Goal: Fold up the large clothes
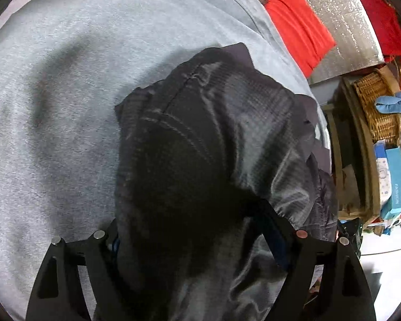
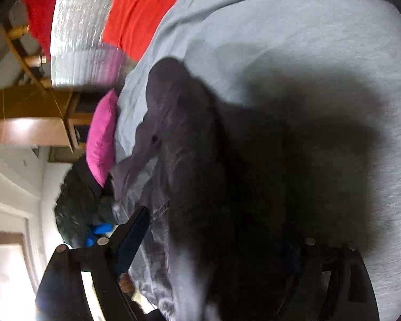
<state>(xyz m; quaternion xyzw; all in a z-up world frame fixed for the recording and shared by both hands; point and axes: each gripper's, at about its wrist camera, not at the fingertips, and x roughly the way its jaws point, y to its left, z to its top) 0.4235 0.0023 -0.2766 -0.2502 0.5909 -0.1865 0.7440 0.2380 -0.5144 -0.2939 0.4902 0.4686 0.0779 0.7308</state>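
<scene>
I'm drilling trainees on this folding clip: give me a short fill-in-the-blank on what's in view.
1. The dark jeans lie on a light ____ bedspread.
2. The folded cloth beyond the bedspread is ____.
3. In the right wrist view, the cushion at the bed's edge is ____.
4. The basket is made of ____.

Missing words: grey; red; pink; wicker
</scene>
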